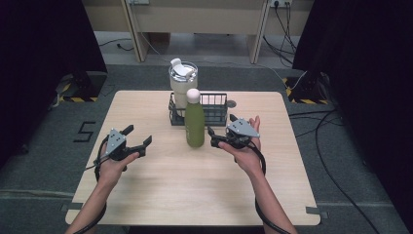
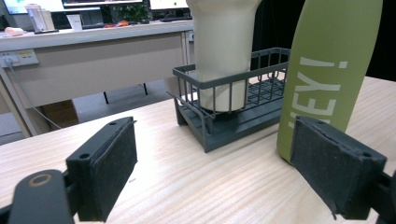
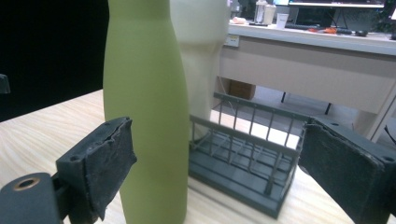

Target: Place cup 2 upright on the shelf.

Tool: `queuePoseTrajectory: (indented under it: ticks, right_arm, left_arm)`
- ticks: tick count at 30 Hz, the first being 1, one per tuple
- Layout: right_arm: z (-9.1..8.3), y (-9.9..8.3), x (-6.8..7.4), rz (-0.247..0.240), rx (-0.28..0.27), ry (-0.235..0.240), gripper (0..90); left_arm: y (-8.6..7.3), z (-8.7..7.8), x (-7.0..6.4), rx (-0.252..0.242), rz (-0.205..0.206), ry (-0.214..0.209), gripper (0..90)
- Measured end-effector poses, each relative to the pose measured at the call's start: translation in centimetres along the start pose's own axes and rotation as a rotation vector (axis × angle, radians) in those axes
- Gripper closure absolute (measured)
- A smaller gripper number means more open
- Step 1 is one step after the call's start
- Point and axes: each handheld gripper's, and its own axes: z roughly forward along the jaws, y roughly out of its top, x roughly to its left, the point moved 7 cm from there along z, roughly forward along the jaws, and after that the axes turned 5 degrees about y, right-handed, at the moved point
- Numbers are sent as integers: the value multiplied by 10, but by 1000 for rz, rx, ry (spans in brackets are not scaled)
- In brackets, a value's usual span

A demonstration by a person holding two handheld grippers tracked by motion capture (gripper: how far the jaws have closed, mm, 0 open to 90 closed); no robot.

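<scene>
A green bottle (image 1: 195,124) with a white cap stands upright on the wooden table (image 1: 160,185), just in front of a dark wire basket (image 1: 214,108). A cream tumbler (image 1: 182,80) with a white lid stands in the basket's left end. My left gripper (image 1: 139,137) is open, left of the bottle and apart from it; its view shows the bottle (image 2: 327,70) with white lettering, the basket (image 2: 233,107) and the tumbler (image 2: 224,51). My right gripper (image 1: 221,127) is open, close to the bottle's right side, with the bottle (image 3: 144,107) beside its left pad (image 3: 105,163).
A desk (image 1: 195,19) stands beyond the table across a grey floor. Cables (image 1: 321,126) trail on the floor at the right. Black curtains (image 1: 44,58) flank both sides. A small round mark (image 1: 231,104) sits on the table behind the basket.
</scene>
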Motion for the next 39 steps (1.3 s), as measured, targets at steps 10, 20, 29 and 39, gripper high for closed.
queuePoseTrajectory:
  ticks: [10, 20, 29, 39]
  right_arm:
    - [24, 10, 12, -15, -2, 42, 102]
    - [44, 12, 23, -2, 9, 81, 129]
    - [60, 15, 29, -6, 20, 99, 132]
    - [73, 14, 34, 0, 22, 100, 148]
  left_arm:
    - [-4, -1, -1, 7, -7, -1, 142]
    - [-6, -2, -1, 12, -15, -2, 142]
    - [-7, -3, 0, 11, -16, 0, 141]
    - [-8, -3, 0, 14, -15, 1, 142]
